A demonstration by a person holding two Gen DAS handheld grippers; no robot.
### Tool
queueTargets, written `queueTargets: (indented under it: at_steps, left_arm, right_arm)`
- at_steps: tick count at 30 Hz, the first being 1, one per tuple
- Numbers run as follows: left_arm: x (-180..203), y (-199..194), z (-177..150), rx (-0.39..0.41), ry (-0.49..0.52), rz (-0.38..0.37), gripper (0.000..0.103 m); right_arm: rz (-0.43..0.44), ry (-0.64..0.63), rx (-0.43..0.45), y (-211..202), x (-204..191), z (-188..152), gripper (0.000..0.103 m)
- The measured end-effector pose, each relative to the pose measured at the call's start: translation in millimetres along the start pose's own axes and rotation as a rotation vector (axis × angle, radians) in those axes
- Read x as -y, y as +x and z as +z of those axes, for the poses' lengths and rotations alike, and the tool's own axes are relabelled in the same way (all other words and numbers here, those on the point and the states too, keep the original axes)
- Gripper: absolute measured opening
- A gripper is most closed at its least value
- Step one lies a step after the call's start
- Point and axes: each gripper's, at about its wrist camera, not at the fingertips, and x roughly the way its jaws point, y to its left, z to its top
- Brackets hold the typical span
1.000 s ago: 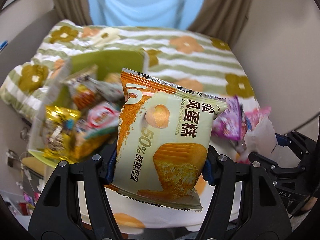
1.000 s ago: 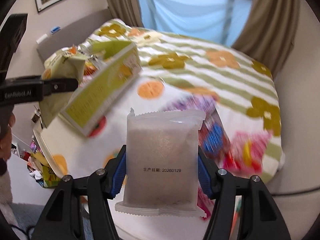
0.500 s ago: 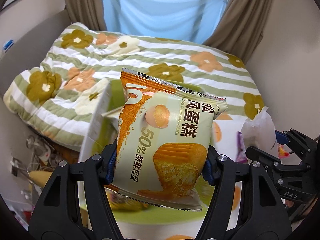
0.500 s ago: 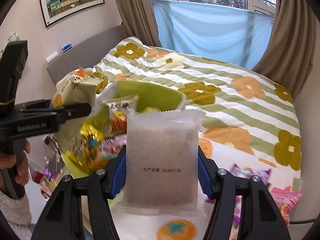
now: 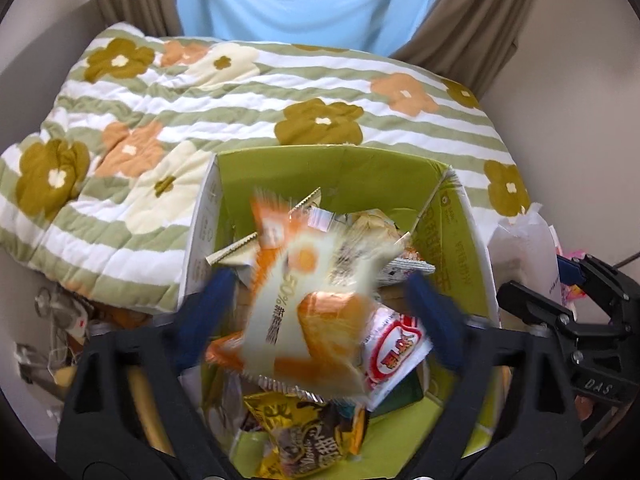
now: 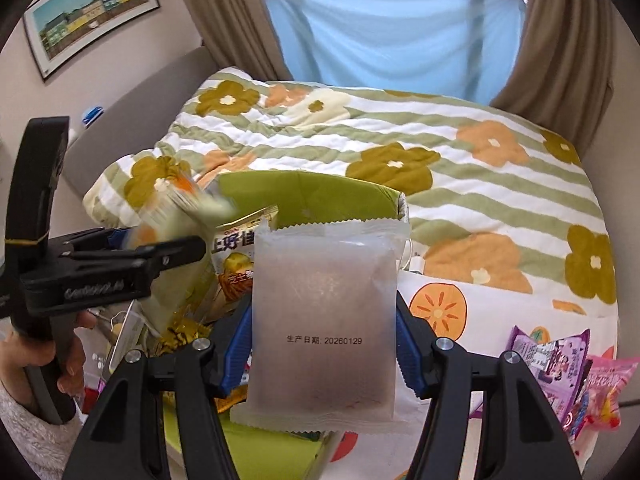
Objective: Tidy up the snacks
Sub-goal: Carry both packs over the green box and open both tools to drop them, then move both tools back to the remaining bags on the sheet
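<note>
Dropping from the wide-open left gripper, whose jaws just opened, the orange cake bag falls over the green box; the right gripper squeezes a white packet.

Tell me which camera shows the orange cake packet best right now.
The left wrist view: the orange cake packet fills the centre, blurred, loose between the left claw's spread pads, which have just been opening, above the green box. The right wrist view shows only a blurred edge of it behind that claw.
</note>
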Motion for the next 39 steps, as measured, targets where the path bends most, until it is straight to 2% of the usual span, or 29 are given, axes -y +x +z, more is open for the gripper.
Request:
queueTargets:
  at_steps: [9,13,18,23,24,27,34,39]
  left_arm:
    - [-17.2,1.5,-20.7,-0.006,-0.034,0.013,0.103]
    - [-23.0,-6.0,-29.1,0.007,-0.063,0.055,0.103]
    - [-30.5,-16.5,-34.8,0.023,-0.108,0.070,0.103]
    - [-33.3,-16.5,-34.2,0.031,-0.131,0.079,0.103]
    - [-33.2,-16.0,-34.5,0.031,-0.137,0.072,0.103]
    - [-33.2,-15.1,-37.1,0.031,-0.147,0.069,0.103]
    - [-33.7,-18.4,-46.0,0.025,-0.151,0.069,0.103]
    - [-29.6,-35.5,-48.4,0.053,-0.142,0.077,0.103]
  right_arm:
    - [0.009,0.037,-0.030,17.5,-4.1,4.2,0.058]
    - [0.038,0.030,-0.051,25.6,-7.6,5.7,0.058]
    - [0.086,0.027,-0.088,37.4,-10.0,9.4,0.058]
    - [0.099,0.060,-0.105,49.7,-7.1,17.9,0.059]
    - [0.116,0.068,-0.099,50.0,-5.7,18.4,0.064]
    - [0.126,0.056,-0.056,44.0,-4.8,18.1,0.103]
    - [0.111,0.038,-0.029,37.8,-4.9,9.1,0.103]
    - [0.110,0.026,0.008,20.0,-8.3,6.0,0.103]
